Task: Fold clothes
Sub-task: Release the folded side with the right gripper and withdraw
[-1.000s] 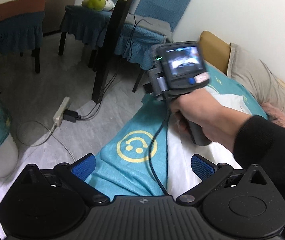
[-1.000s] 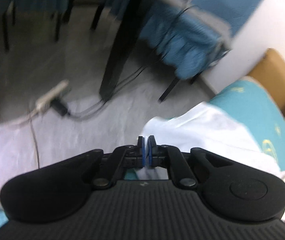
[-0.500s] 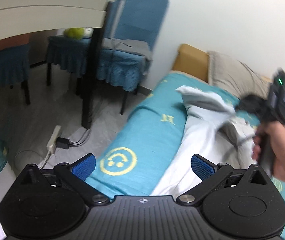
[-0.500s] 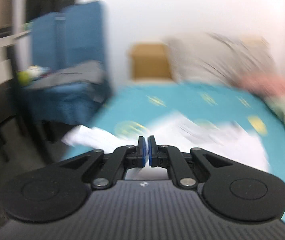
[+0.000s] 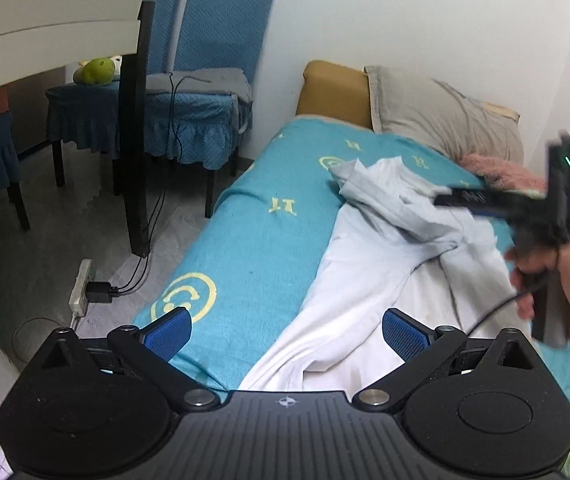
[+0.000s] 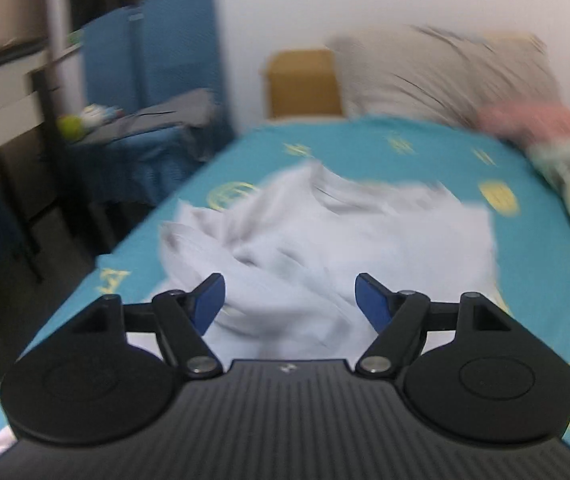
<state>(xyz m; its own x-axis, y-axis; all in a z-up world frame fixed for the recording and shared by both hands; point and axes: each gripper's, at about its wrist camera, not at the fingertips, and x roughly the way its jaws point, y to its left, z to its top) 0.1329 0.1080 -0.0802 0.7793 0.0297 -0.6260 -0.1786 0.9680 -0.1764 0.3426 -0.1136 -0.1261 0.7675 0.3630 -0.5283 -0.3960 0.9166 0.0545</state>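
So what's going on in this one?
A person holds a handheld gripper in each hand over a bed with a teal blanket. A white garment lies crumpled on the blanket, one end trailing toward the near edge. Both the left gripper and right gripper are open and hold nothing. The garment is not yet folded; the right wrist view is motion-blurred.

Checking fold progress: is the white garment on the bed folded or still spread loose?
Not folded. The white garment lies rumpled on the teal bedspread, one end bunched in creases; neither open gripper holds it.
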